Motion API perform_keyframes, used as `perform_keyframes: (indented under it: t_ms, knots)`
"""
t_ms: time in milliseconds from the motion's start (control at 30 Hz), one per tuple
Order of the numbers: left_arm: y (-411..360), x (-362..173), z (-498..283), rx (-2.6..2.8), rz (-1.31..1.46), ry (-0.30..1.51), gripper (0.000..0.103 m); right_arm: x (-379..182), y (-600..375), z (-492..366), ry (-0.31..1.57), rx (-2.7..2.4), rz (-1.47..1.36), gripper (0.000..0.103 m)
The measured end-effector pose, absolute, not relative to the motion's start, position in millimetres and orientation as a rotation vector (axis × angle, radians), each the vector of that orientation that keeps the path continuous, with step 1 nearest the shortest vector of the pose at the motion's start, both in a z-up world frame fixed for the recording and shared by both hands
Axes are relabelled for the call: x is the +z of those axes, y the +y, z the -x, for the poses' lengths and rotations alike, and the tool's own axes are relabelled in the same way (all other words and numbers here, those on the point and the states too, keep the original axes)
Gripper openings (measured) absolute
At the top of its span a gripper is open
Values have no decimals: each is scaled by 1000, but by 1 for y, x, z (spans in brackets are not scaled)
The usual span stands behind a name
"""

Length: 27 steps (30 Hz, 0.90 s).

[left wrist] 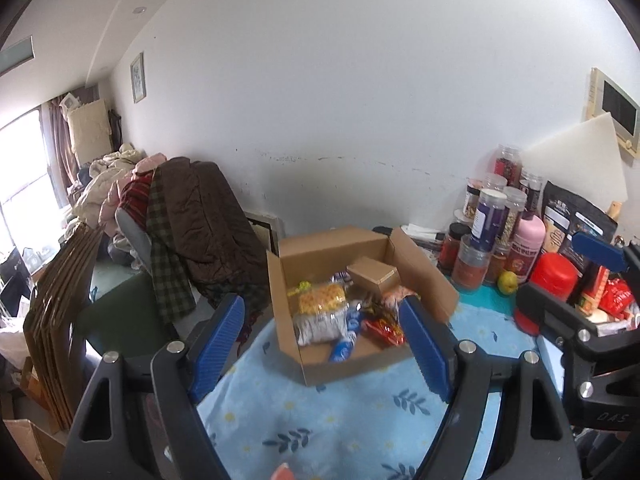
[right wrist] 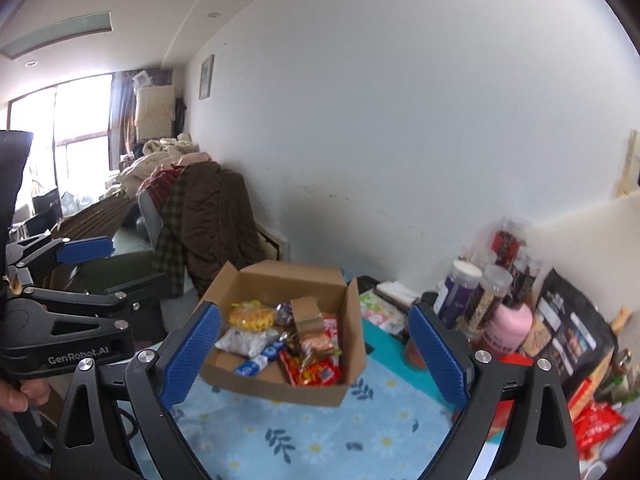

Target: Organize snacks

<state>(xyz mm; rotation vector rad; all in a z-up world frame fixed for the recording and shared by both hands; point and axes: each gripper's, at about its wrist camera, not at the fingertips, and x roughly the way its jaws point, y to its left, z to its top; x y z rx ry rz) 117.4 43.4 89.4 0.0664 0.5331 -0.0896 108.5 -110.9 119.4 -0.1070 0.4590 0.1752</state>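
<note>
An open cardboard box (left wrist: 316, 372) (right wrist: 276, 390) sits on the blue flowered tablecloth (left wrist: 340, 428). It holds several snacks: a yellow packet (left wrist: 320, 298) (right wrist: 252, 316), a white packet (left wrist: 318, 326), blue wrapped pieces (left wrist: 342, 350), red packets (left wrist: 382, 330) (right wrist: 316, 372) and a small brown carton (left wrist: 374, 276). My left gripper (left wrist: 326, 344) is open and empty, above the table in front of the box. My right gripper (right wrist: 316, 354) is open and empty, facing the box; it also shows at the right edge of the left wrist view (left wrist: 576, 280).
Jars and bottles (left wrist: 492, 220), a pink bottle (left wrist: 528, 248), a red jar (left wrist: 552, 280), a green apple (left wrist: 507, 282) and dark bags (left wrist: 576, 220) crowd the right by the wall. A clothes-covered chair (left wrist: 192, 224) and flat cardboard (left wrist: 60, 320) stand left of the table.
</note>
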Motion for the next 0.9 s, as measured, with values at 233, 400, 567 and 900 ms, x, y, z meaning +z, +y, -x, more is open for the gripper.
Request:
perform_keyframes:
  t_ms: [233,400,567,900]
  knots:
    - [42,70,-87,-67,-47,535,80,90,-111,-86,487,189,102,97]
    - [39,59,-70,-26,-40,526,80,75,-111,-78,502,218,106,97]
    - [36,52,-65,-3,-31,544,80,65,-111,-74,518,263,104,96]
    - [37,47,-56,49,-21,553,80,61,-114,-72,534,313,86,97]
